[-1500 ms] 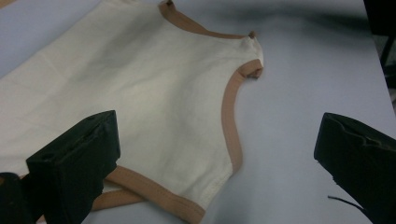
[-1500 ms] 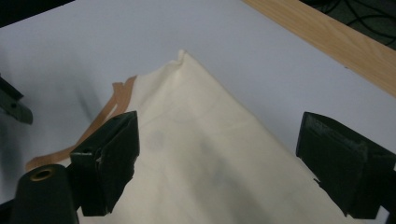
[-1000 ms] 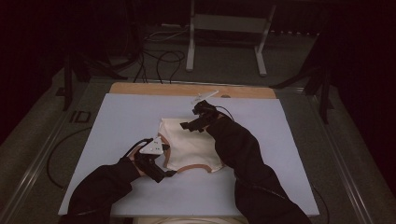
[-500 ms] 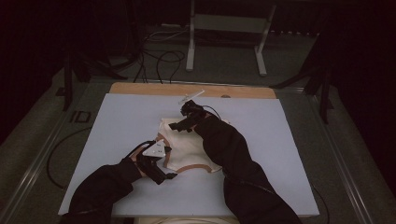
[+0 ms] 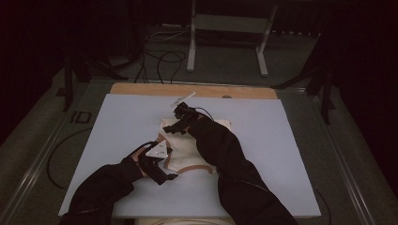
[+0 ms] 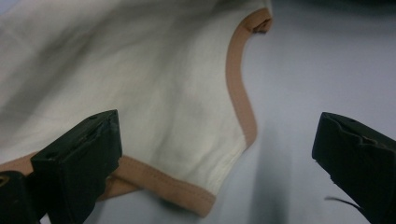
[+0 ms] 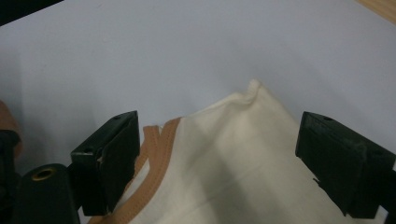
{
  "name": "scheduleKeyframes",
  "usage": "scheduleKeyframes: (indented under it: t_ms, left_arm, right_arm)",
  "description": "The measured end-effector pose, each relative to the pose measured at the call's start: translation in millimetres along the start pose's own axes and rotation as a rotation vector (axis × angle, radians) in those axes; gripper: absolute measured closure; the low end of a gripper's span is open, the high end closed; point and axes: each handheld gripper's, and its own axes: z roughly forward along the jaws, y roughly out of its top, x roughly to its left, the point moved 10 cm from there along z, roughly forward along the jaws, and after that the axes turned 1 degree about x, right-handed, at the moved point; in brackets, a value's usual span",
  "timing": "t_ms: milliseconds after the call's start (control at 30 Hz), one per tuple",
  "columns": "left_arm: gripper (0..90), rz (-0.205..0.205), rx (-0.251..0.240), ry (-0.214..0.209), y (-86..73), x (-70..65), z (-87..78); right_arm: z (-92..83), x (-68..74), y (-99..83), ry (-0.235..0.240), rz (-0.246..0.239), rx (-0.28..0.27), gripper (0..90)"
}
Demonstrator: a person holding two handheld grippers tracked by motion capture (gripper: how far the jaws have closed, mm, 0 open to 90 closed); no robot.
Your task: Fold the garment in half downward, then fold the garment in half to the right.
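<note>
Only soft cream cloth, curved tan-edged

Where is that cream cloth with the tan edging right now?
In the high view the cream cloth lies mid-table on the pale blue board, between the left claw at its near edge and the right claw at its far edge.

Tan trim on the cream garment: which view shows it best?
The left gripper view: the tan trim curves sharply lit along the cream garment. The right gripper view catches a short stretch; the high view shows it dim, partly behind the sleeves.
</note>
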Motion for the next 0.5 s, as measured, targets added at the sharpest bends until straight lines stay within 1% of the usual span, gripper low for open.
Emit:
scheduleKeyframes:
  t_ms: [33,67,133,167,200,333,467,500]
  left_arm:
    - [2.3,0.000,0.000,0.000,0.0,0.0,0.0]
    - [2.4,-0.002,0.013,0.022,-2.0,2.0,1.2]
    - [3.9,-0.007,0.031,0.019,-3.8,1.3,2.6]
    - [4.2,-0.001,0.038,0.023,-4.7,1.6,3.3]
    - [4.2,-0.001,0.034,0.032,-4.4,2.0,3.9]
    - [4.5,0.013,0.047,0.028,-5.7,1.8,5.0]
    - [4.6,0.014,0.057,0.026,-7.6,2.4,6.5]
    - [4.8,-0.002,0.071,0.040,-10.9,4.3,9.5]
  right_arm:
    - [0.0,0.0,0.0,0.000,0.000,0.000,14.2]
    - [2.9,0.5,0.7,0.002,0.000,0.006,14.2]
    - [6.2,1.9,1.7,0.010,0.001,0.008,14.2]
    - [7.1,1.8,1.7,0.003,0.000,0.016,14.2]
    - [8.5,2.6,2.4,0.007,0.002,0.013,14.2]
    - [11.9,2.8,4.9,0.009,-0.001,0.011,14.2]
    - [12.9,2.3,5.2,0.005,-0.005,0.022,14.2]
    - [17.2,2.4,5.3,0.014,-0.014,0.028,14.2]
